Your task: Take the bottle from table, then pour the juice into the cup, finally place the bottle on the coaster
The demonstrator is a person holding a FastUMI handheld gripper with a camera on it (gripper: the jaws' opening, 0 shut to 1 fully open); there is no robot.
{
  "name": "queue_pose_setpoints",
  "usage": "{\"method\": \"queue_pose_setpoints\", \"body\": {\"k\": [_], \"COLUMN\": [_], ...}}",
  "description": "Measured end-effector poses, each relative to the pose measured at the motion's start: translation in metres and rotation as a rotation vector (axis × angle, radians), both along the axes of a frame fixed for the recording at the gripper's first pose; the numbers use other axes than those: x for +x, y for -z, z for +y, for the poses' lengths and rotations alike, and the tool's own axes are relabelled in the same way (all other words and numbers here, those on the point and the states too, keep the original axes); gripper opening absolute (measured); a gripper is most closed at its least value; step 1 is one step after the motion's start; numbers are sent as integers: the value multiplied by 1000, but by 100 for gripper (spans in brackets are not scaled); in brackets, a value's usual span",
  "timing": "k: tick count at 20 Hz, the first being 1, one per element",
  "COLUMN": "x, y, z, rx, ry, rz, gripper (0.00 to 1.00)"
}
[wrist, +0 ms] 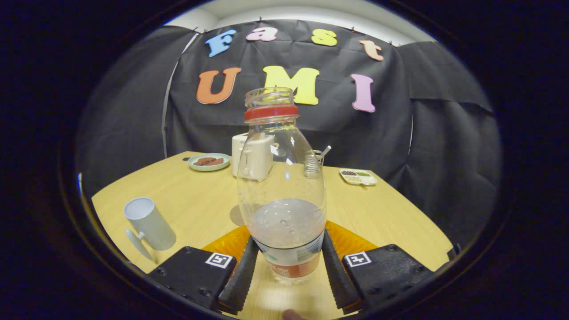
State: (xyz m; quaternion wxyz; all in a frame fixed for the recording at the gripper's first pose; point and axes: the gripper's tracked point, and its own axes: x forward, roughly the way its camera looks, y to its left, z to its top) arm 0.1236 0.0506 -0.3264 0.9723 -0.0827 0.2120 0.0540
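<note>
Hand-held gripper [288, 266] fingers flanking, touching the upright bottle [282, 186] between them.

Camera on gripper [286, 266], facing forward, low over table [195, 200], bottle [282, 195] close

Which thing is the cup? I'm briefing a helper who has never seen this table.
On the wooden table, look beside the gripper, whose fingers press on the clear bottle. The cup stands there: a plain pale mug with a handle, unlike the flat plate and boxy toaster beyond.
</note>
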Motion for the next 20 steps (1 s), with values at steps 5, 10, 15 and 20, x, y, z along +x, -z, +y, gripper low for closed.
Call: {"method": "queue_pose_setpoints", "body": {"k": [5,10,15,20], "x": [12,22,23,26], "y": [-8,-14,-7,-14], "z": [19,42,50,56], "rx": [-177,-391,-551,-785], "ry": [-60,-124,-154,-191], "rz": [-23,-82,-96,-163], "gripper": [76,76,76,76]}}
